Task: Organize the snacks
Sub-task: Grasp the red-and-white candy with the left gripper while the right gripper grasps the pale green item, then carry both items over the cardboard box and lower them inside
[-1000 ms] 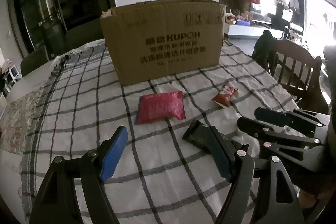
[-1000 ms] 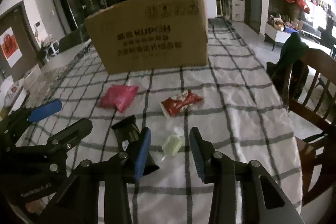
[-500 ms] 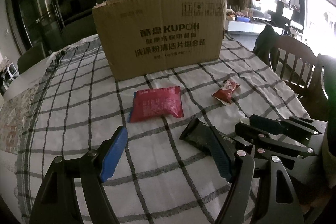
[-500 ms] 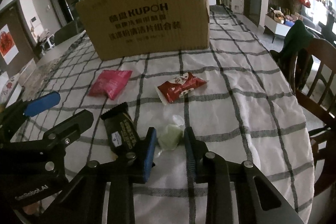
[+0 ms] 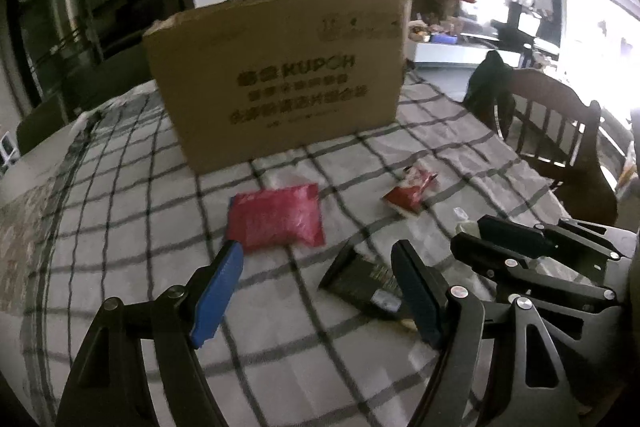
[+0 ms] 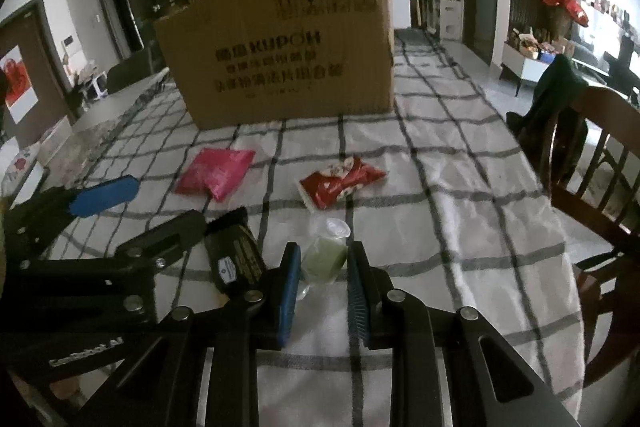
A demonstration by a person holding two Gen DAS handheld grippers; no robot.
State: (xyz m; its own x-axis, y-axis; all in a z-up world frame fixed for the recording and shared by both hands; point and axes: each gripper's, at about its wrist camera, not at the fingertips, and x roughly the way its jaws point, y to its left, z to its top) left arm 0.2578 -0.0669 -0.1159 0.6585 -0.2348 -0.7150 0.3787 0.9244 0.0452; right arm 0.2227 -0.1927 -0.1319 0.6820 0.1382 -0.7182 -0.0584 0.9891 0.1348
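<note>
My right gripper (image 6: 325,251) is shut on a small pale green snack in clear wrap (image 6: 324,261), low over the checked tablecloth (image 6: 460,227); its pads press both sides. In the left wrist view that right gripper (image 5: 471,233) shows at the right with the green snack (image 5: 466,227) at its tips. My left gripper (image 5: 318,254) stands open with nothing between its fingers, just short of a pink packet (image 5: 276,219). A black snack bar (image 5: 364,283) lies beside its right finger. A red packet (image 6: 340,181) lies farther back. The left gripper (image 6: 168,201) sits at the left.
A large cardboard box (image 6: 280,59) stands at the back of the table, its inside hidden. A wooden chair (image 6: 592,155) with dark clothing over it stands at the right table edge. Checked cloth covers the table, bare to the right of the snacks.
My right gripper's jaws have come together onto the green snack, which lay loose between them a second ago. The left gripper stays open and has turned slightly.
</note>
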